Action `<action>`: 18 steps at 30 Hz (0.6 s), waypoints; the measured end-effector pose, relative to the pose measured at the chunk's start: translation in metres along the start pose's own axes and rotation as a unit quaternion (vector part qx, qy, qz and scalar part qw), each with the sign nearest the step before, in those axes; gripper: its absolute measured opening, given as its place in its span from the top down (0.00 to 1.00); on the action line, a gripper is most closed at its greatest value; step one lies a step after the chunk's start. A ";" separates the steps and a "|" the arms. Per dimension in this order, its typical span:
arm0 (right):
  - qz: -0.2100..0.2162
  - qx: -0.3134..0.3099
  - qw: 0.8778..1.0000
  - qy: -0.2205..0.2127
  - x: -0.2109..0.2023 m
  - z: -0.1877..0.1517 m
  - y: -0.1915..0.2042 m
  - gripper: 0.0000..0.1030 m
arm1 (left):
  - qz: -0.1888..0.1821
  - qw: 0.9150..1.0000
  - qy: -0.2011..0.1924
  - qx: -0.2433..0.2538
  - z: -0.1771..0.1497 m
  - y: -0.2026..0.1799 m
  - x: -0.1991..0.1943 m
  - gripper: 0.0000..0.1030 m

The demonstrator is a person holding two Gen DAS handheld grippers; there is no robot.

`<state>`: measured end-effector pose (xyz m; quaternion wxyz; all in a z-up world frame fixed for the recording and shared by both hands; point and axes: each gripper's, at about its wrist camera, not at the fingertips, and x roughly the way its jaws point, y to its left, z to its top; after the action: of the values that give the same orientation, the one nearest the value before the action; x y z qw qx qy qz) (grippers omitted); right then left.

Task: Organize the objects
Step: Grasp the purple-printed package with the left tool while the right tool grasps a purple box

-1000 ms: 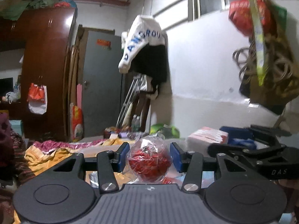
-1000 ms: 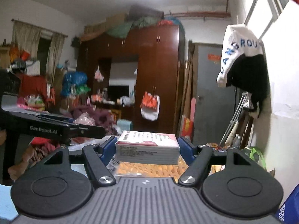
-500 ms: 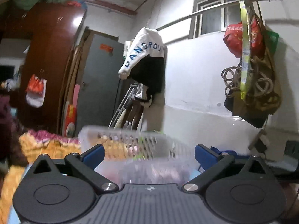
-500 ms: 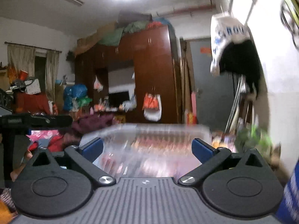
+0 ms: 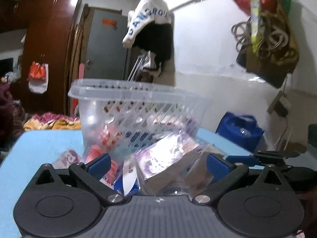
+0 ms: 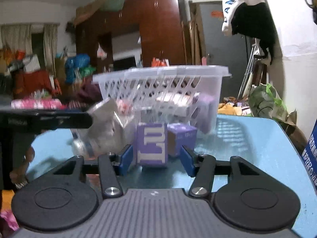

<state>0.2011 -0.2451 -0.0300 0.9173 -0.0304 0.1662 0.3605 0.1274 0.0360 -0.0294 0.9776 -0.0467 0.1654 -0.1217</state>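
A clear slotted basket [image 5: 138, 107] holding several packets stands on the light blue table [image 5: 39, 148]. My left gripper [image 5: 157, 163] is wide open low in front of it, and a purple packet in clear wrap [image 5: 166, 158] and other loose packets lie between its fingers, untouched. In the right wrist view the basket [image 6: 162, 83] is straight ahead. My right gripper [image 6: 156, 159] is closing around an upright purple box [image 6: 151, 144]; a gap still shows at the right pad. A second purple box [image 6: 182, 136] sits just behind. The left gripper [image 6: 49, 119] shows as a black bar at the left.
A crumpled clear bag [image 6: 107, 127] lies left of the purple box. A blue bag [image 5: 239, 130] stands past the table's right edge, and a green bag [image 6: 265, 103] sits by the wall. Bare table top [image 6: 247, 138] lies right of the basket.
A second ago the left gripper held a red bagged item and the right a white box. Both let go above the basket, then sank to the table in front of it; the right jaws narrowed.
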 end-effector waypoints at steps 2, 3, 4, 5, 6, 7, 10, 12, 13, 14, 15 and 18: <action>0.002 -0.009 1.000 0.009 0.006 0.002 0.003 0.46 | 0.001 1.000 0.003 -0.011 0.000 0.000 0.003 0.00; -0.001 -0.015 1.000 0.013 0.009 0.003 0.005 0.48 | -0.001 1.000 0.004 -0.015 0.000 0.000 0.003 0.01; -0.004 -0.018 1.000 0.015 0.011 0.002 0.006 0.52 | -0.003 1.000 0.004 -0.016 -0.001 0.000 0.002 0.01; -0.004 -0.019 1.000 0.019 0.011 0.000 0.008 0.59 | -0.002 1.000 0.004 -0.017 -0.001 0.001 0.003 0.05; -0.004 -0.018 1.000 0.020 0.012 -0.001 0.008 0.59 | 0.000 1.000 0.008 -0.017 -0.002 0.000 0.004 0.08; -0.005 -0.017 1.000 0.020 0.010 -0.002 0.008 0.59 | 0.002 1.000 0.012 -0.013 -0.002 0.000 0.006 0.11; -0.004 -0.019 1.000 0.020 0.008 -0.007 0.009 0.59 | -0.012 1.000 0.018 -0.014 -0.005 -0.001 0.009 0.28; -0.005 -0.017 1.000 0.015 0.008 -0.007 0.008 0.59 | 0.002 1.000 0.002 -0.012 -0.006 -0.003 0.004 0.28; -0.004 -0.014 1.000 0.010 0.006 -0.009 0.007 0.59 | 0.004 1.000 -0.005 -0.009 -0.007 -0.003 0.002 0.28; -0.001 -0.012 1.000 0.004 0.005 -0.010 0.007 0.59 | 0.000 1.000 -0.011 -0.008 -0.008 -0.003 -0.001 0.28; 0.002 -0.008 1.000 -0.003 0.003 -0.011 0.005 0.59 | -0.004 1.000 -0.018 -0.008 -0.009 -0.003 -0.003 0.28; 0.006 0.003 1.000 -0.029 -0.003 -0.013 0.002 0.60 | -0.008 0.999 -0.041 -0.007 -0.011 -0.002 -0.010 0.28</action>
<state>0.1937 -0.2478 -0.0411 0.9197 -0.0164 0.1405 0.3663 0.1139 0.0361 -0.0361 0.9823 -0.0593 0.1252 -0.1260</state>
